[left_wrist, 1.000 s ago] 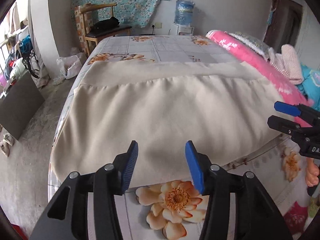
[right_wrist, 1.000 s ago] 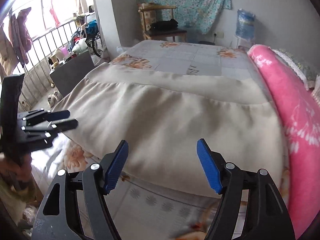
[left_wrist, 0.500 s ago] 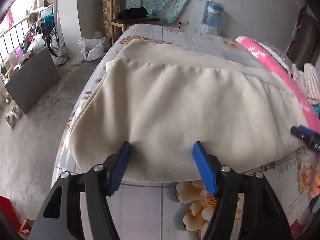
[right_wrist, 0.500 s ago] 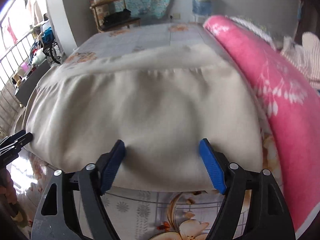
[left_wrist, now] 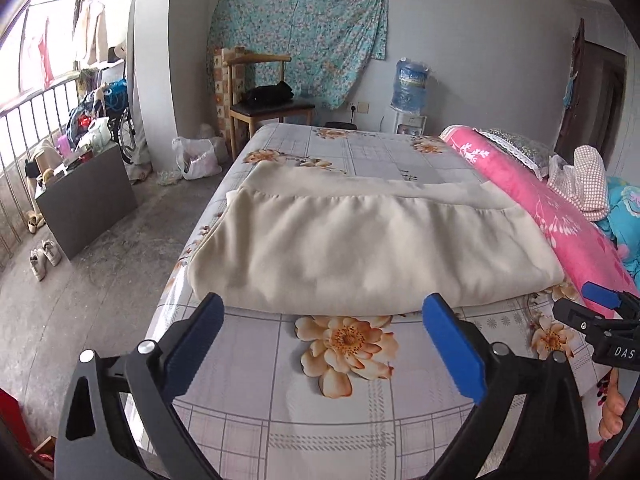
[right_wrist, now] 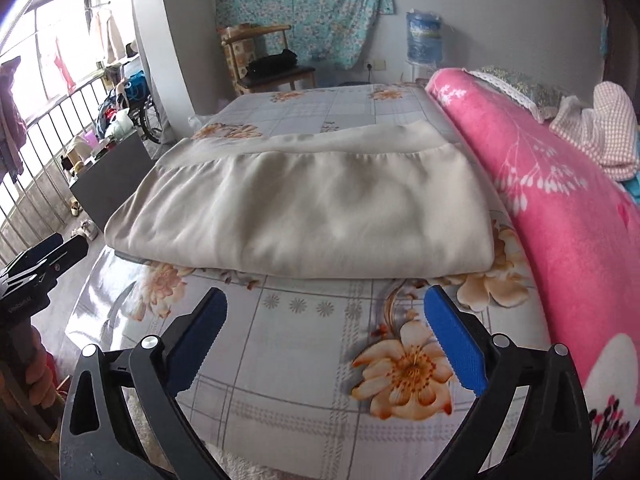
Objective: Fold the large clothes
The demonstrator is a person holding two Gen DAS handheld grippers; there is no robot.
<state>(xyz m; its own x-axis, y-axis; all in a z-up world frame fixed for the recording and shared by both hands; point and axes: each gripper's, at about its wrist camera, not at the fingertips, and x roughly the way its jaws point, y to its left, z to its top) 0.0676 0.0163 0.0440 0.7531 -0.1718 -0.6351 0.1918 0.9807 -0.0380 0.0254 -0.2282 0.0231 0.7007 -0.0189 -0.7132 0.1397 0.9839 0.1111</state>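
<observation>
The cream garment (left_wrist: 360,248) is laid folded across the flowered bed sheet (left_wrist: 320,420), clear of both grippers, while the left gripper (left_wrist: 324,340) and right gripper (right_wrist: 324,340) are being spread with nothing between them, presumably having released the fold.

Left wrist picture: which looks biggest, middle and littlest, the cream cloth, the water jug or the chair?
1. Cream cloth, biggest by far, though nearest the camera.
2. Chair.
3. Water jug, littlest.
Chair and jug stand far back, so their real sizes stay unsure.
</observation>
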